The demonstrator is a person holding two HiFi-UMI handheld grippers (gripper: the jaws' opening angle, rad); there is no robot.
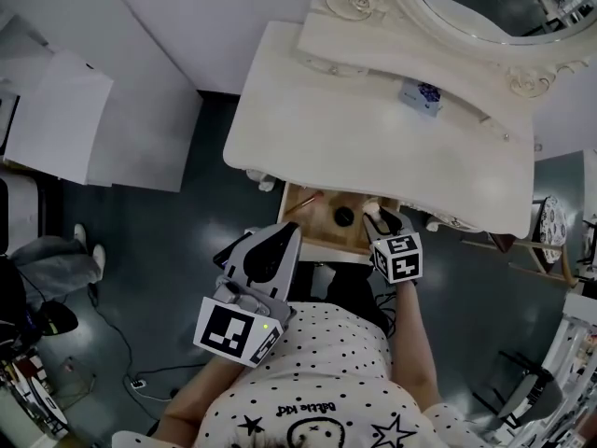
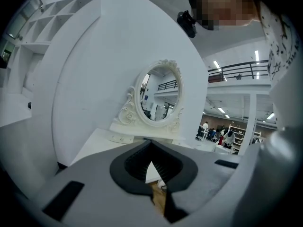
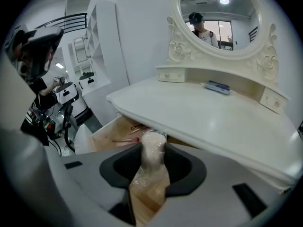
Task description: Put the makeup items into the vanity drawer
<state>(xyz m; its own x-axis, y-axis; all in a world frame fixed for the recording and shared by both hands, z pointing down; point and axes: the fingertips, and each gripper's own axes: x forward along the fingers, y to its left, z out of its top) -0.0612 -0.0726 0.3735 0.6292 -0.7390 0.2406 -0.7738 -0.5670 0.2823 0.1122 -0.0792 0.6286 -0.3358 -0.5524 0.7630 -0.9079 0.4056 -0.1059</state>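
Note:
The vanity drawer [image 1: 320, 230] stands pulled out under the white vanity top [image 1: 373, 147]. My right gripper [image 1: 384, 220] hangs over the drawer's right end, shut on a white, plastic-wrapped makeup item [image 3: 152, 148] that sticks up between its jaws. In the drawer [image 3: 105, 137] lie a red-tipped stick [image 3: 127, 139], a dark hairpin [image 3: 138, 126] and a black round piece [image 1: 344, 217]. My left gripper [image 1: 278, 243] stays just in front of the drawer's left part, its jaws together with nothing between them [image 2: 152, 167]. A small blue item [image 1: 422, 96] rests on the vanity top, near the mirror base.
An oval mirror [image 3: 218, 15] in an ornate frame rises at the back of the vanity. White panels [image 1: 103, 110] lean to the left. Another person's legs [image 1: 56, 261] and cables [image 1: 121, 343] are on the dark floor at the left; a stool [image 1: 550, 236] stands at the right.

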